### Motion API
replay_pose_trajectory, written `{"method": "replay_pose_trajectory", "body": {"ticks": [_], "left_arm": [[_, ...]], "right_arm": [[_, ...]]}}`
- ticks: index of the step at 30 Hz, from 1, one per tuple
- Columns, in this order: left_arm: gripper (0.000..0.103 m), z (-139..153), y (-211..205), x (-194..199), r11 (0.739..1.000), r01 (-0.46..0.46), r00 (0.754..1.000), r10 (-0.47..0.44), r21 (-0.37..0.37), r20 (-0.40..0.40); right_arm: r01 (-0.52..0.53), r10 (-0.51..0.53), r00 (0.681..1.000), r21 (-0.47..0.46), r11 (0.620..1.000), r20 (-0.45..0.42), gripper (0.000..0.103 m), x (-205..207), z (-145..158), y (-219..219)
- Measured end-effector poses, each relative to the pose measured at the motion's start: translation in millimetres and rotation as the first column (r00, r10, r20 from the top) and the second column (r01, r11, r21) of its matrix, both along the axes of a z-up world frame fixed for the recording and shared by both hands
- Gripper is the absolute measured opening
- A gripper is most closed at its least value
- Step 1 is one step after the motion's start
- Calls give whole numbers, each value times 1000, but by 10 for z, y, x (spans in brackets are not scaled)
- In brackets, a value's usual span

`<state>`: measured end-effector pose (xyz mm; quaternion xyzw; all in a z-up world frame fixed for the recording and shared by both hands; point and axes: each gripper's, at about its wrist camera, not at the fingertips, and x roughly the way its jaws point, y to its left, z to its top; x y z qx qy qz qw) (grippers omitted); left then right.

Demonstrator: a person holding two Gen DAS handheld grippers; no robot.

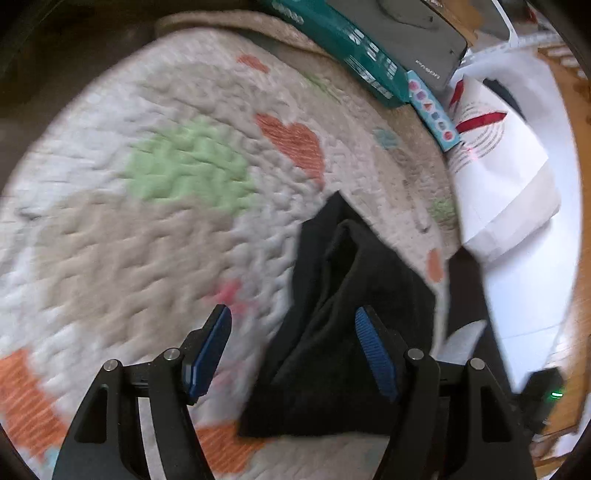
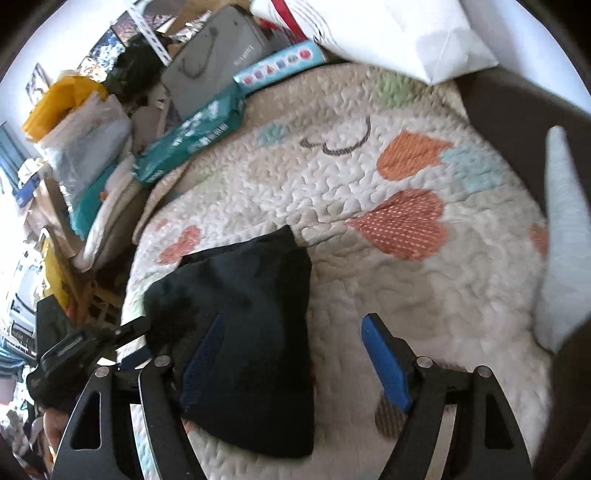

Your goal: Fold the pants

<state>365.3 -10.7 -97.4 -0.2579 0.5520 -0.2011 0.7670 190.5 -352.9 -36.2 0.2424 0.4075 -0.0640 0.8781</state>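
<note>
The black pants (image 1: 343, 317) lie folded into a small bundle on a quilted mat (image 1: 155, 206) with hearts and coloured patches. In the left wrist view my left gripper (image 1: 293, 325) stands open above the mat, its right blue pad (image 1: 375, 354) over the bundle's right part and nothing pinched. The right wrist view shows the same bundle (image 2: 251, 325) at lower left. My right gripper (image 2: 291, 332) is open wide, its left pad (image 2: 203, 354) in front of the dark cloth, its right pad (image 2: 384, 362) over bare mat (image 2: 424, 280). The other gripper's black body (image 2: 77, 347) shows at the left.
A teal package (image 2: 188, 136), a grey case (image 2: 218, 55), a light blue box (image 2: 280, 64) and a white paper bag (image 2: 406, 29) crowd the mat's far edge. Bags and clutter pile up at the left (image 2: 74, 140). A pale cushion (image 2: 565, 236) lies at the right.
</note>
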Motion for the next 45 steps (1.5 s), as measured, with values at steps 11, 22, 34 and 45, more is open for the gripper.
{"method": "replay_pose_trajectory", "body": {"ticks": [11, 22, 34, 45], "left_arm": [[72, 837, 67, -1837, 890, -112, 924, -70, 441, 376], [97, 1295, 107, -2976, 854, -305, 795, -14, 421, 606], [102, 1225, 116, -3052, 865, -269, 819, -25, 424, 573], [102, 980, 33, -2988, 855, -200, 872, -68, 479, 485]], "right_arm": [[44, -29, 993, -123, 991, 117, 82, -1371, 350, 724], [86, -46, 989, -289, 954, 143, 84, -1948, 162, 1079], [76, -15, 986, -363, 929, 169, 85, -2069, 221, 1312], [14, 33, 993, -394, 919, 113, 85, -1959, 78, 1454]]}}
